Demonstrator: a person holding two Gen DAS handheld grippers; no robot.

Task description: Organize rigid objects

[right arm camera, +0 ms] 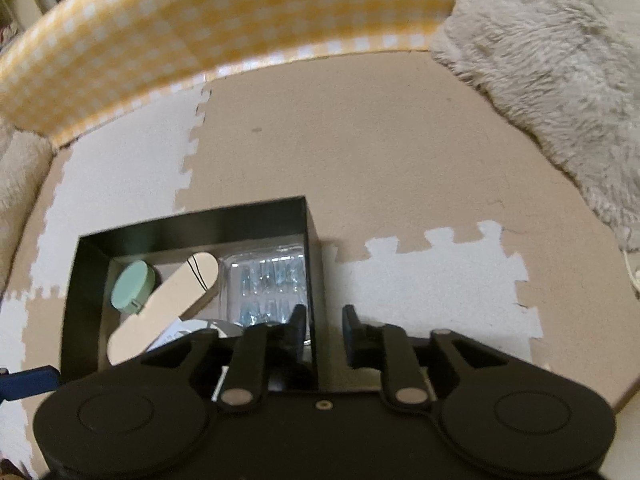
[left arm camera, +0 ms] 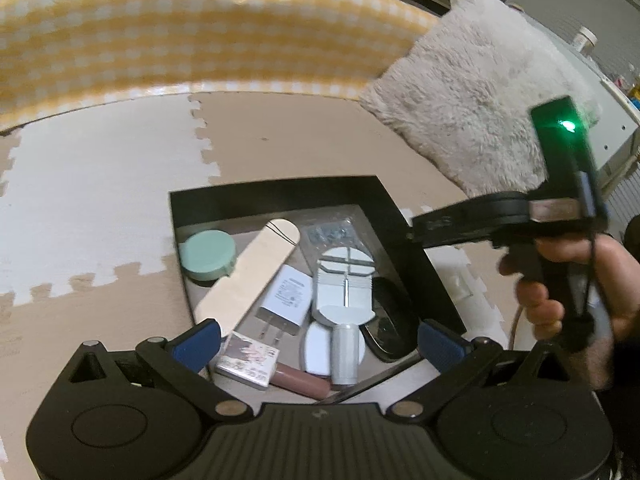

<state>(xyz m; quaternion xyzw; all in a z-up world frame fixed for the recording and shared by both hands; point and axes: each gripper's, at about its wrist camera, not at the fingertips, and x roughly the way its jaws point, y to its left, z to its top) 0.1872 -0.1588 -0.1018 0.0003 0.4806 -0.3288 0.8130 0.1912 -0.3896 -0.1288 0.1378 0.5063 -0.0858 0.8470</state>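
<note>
A black open box (left arm camera: 280, 194) sits on the foam floor mat and holds several small items: a mint round case (left arm camera: 207, 255), a long beige case (left arm camera: 250, 276), a white charger (left arm camera: 285, 300), a white watch tool (left arm camera: 345, 294), a clear blister pack (left arm camera: 330, 230), black sunglasses (left arm camera: 390, 320), a small printed box (left arm camera: 248, 360) and a brown lip gloss (left arm camera: 300, 381). My left gripper (left arm camera: 320, 340) is open, empty, above the box's near side. My right gripper (right arm camera: 324, 330) is open, its jaws astride the box's right wall (right arm camera: 314, 280). The mint case (right arm camera: 132, 286), the beige case (right arm camera: 164, 308) and the blister pack (right arm camera: 266, 286) show there too.
A yellow checked cushion edge (left arm camera: 200, 40) runs along the far side. A fluffy grey pillow (left arm camera: 480, 92) lies at the right, also in the right wrist view (right arm camera: 560, 80). The mat (right arm camera: 360, 140) has beige and white puzzle tiles. White furniture (left arm camera: 616, 120) stands far right.
</note>
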